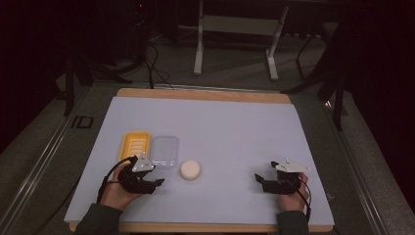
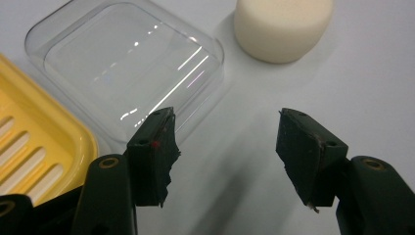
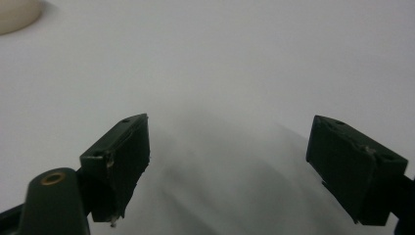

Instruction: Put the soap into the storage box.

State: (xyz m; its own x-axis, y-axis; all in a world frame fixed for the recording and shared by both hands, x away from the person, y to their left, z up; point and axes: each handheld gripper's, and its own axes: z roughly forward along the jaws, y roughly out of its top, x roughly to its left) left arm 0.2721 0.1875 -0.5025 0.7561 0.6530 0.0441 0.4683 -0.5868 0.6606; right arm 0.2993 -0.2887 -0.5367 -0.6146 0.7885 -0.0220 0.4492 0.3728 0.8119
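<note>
Near the front left part of the pale sheet (image 1: 230,122) that covers the table, three things lie in a row: a yellow soap dish (image 1: 135,146), a clear plastic lid (image 1: 164,152) and a round cream soap bar (image 1: 190,169). Taking the clear plastic lid as the landmark, the yellow soap dish lies just to its left, edge against edge as far as the high view tells, and the soap bar sits near its right front corner, apart from it.

The left gripper (image 1: 157,183) hovers in front of the lid, held in the person's left hand (image 1: 117,192), with its tips pointing toward the soap bar. In the left gripper view the left gripper (image 2: 222,147) shows its two black jaws standing apart with bare sheet between them; nothing is gripped. The lid (image 2: 127,63) lies just beyond the near jaw, the ribbed dish (image 2: 34,147) to that side of it, and the soap bar (image 2: 283,27) farther off at the top edge.

Well to the right of the lid, the right gripper (image 1: 258,179) rests low over the sheet in the right hand (image 1: 292,198). In its own view the right gripper (image 3: 227,156) has its jaws spread wide over plain sheet, empty, with the soap bar (image 3: 17,14) at the far corner.
</note>
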